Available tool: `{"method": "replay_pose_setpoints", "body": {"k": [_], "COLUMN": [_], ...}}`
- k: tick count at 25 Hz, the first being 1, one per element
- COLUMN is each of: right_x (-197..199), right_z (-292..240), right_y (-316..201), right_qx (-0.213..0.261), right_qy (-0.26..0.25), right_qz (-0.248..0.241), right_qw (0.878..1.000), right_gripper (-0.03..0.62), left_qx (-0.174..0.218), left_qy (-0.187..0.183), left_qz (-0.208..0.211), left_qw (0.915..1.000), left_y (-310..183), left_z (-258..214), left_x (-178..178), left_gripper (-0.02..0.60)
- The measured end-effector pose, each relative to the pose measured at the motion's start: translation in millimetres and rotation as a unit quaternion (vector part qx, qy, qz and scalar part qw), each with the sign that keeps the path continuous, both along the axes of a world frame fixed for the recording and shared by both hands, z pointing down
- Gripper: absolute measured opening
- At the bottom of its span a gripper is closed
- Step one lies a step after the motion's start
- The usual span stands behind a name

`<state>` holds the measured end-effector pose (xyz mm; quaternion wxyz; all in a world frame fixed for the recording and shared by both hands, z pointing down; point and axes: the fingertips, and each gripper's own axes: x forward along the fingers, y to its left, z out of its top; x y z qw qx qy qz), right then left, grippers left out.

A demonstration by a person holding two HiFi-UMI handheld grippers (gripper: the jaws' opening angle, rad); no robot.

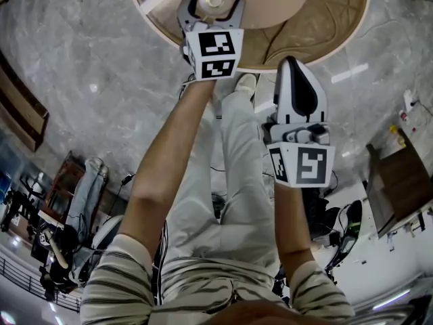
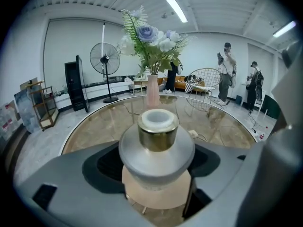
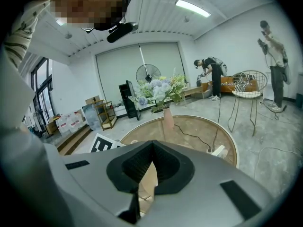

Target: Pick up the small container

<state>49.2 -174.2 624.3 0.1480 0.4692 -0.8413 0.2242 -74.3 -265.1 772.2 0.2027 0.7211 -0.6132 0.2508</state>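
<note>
A grey marbled floor (image 1: 101, 59) fills most of the head view, and a large round table (image 1: 331, 26) with a pale rim and a glossy brown top stands at its upper edge. Along the far wall in the left gripper view are a black cabinet (image 2: 75, 84), a pedestal fan (image 2: 105, 58) and a wire chair (image 2: 206, 79), with people (image 2: 226, 70) standing near the chair. A pink vase of pale flowers (image 2: 152, 91) stands on the far side of the table, directly behind the container and well apart from it. A thin dark cable (image 3: 194, 137) trails across the tabletop.

The right gripper (image 1: 293, 66) hangs off the table's edge, above the floor and beside the person's trouser leg, with its jaws pressed together on nothing.

The left gripper (image 1: 215, 4) reaches over the table with its jaws spread wide. The small container (image 2: 157, 141) stands upright between them on a peach round disc (image 2: 156, 195). The head view shows a thin gap on each side of the container. The container has a squat, rounded grey body that widens at the shoulder, a shiny gold collar above it and a white cap on top
</note>
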Motion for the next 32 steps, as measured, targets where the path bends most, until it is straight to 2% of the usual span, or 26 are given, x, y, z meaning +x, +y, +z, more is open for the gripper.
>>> {"method": "replay_pose_setpoints", "body": {"k": [3,20,32], "right_x": [3.4,6.7,8.9], "right_z": [3.5,-4.5,-49.2], "right_y": [0.5,3.0,10.8], "right_qx": [-0.003,-0.009,0.0], "right_qy": [0.003,-0.001,-0.011], "right_qz": [0.003,0.01,0.021], "right_qw": [1.0,1.0,1.0], "right_gripper": [0.009,0.009,0.009], "left_qx": [0.004,-0.017,-0.007], "left_qy": [-0.003,0.006,0.014], "left_qz": [0.0,-0.007,0.01], "left_qw": [1.0,0.9998,0.9998], "left_y": [0.6,6.0,24.1], "left_z": [1.6,-4.1,-61.1], "left_x": [2.0,-6.8,4.5], "left_gripper": [0.322,0.328,0.328]}}
